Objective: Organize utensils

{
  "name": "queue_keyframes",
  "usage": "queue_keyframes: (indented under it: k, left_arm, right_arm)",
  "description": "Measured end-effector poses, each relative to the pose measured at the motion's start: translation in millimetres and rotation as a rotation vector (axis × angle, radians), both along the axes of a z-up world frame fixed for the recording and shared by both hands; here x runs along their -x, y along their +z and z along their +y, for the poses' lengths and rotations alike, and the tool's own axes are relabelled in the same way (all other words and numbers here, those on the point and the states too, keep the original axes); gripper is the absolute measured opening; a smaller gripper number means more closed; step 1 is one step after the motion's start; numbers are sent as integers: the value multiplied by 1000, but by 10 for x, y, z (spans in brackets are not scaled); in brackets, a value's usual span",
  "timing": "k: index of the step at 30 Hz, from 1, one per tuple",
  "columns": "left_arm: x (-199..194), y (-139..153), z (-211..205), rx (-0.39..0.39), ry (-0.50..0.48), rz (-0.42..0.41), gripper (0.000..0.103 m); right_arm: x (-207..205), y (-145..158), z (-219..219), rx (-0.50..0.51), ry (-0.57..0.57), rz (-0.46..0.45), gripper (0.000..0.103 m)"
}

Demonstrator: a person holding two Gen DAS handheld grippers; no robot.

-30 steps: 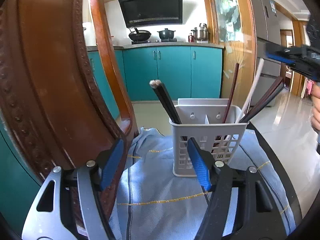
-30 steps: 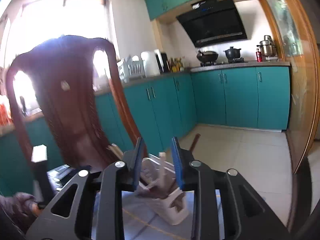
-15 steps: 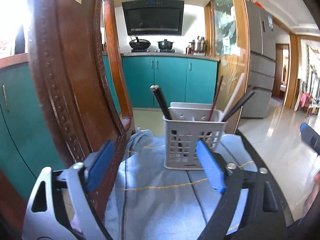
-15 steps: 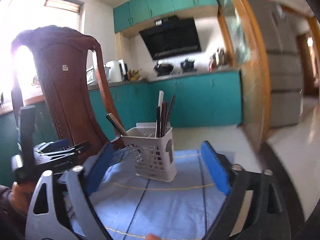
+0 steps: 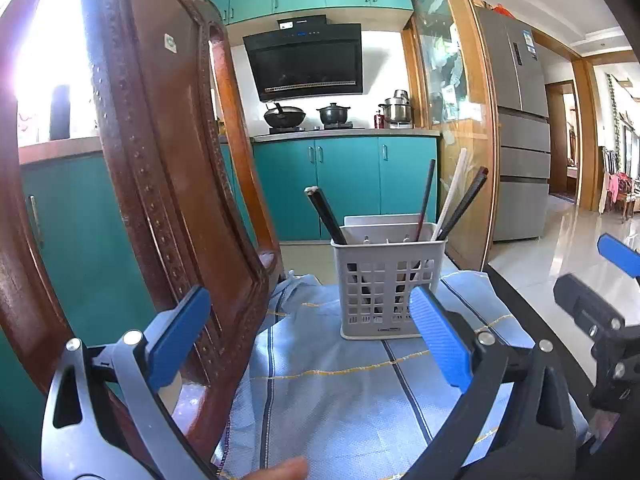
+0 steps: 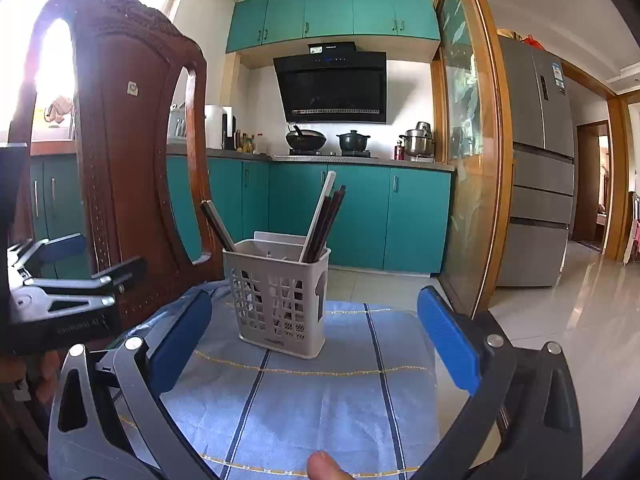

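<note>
Both hand-held grippers, left (image 5: pixel 308 336) and right (image 6: pixel 316 336), have just been opening wide, nothing between jaws, and are backing off; chopsticks (image 6: pixel 320 220) are standing in basket (image 6: pixel 280 304) on cloth (image 6: pixel 320 392); sorting looking finished

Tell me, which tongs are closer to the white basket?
Left, slightly. Left tongs sit open just before the basket; right tongs hang open a bit farther back.
</note>
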State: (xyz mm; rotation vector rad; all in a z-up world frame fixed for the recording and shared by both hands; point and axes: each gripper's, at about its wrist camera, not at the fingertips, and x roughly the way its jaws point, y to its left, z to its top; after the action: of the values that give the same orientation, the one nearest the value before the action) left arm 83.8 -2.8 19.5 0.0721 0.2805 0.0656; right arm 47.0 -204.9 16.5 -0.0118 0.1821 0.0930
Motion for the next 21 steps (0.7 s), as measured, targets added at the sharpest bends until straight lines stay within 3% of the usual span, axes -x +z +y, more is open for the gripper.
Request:
queue_keyframes:
  k: [21]
  left_arm:
    - [22,-25,-7,11,-17,-8,99]
  right_arm:
    - [-19,-32,21,8,2,6,100]
